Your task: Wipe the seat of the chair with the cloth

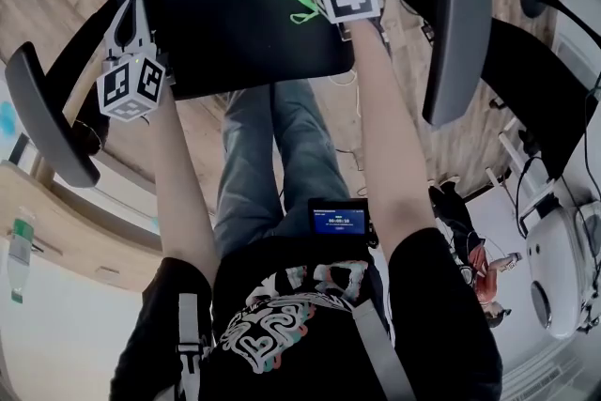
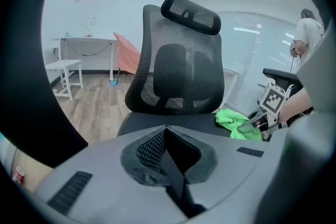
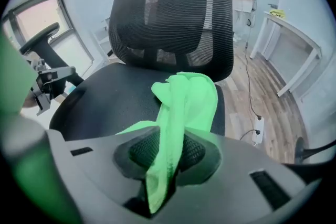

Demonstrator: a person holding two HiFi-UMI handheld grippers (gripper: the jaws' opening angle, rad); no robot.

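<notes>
Right claw is clamped on the green cloth, which trails straight ahead onto the right side of the seat, toward the backrest. Left claw is pinched shut on nothing by the seat's left edge, so the right one's nearer.

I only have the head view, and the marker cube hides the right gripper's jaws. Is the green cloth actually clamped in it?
Observer: Yes. The right gripper view shows the right gripper shut on the cloth, which runs between its pads.
Operator: Is the loose end down on the seat?
Observer: It looks so. It lies bunched on the seat, just in front of the mesh backrest.
Operator: And the left gripper?
Observer: The left gripper is shut with nothing between its jaws, and it is aimed at the backrest.
</notes>
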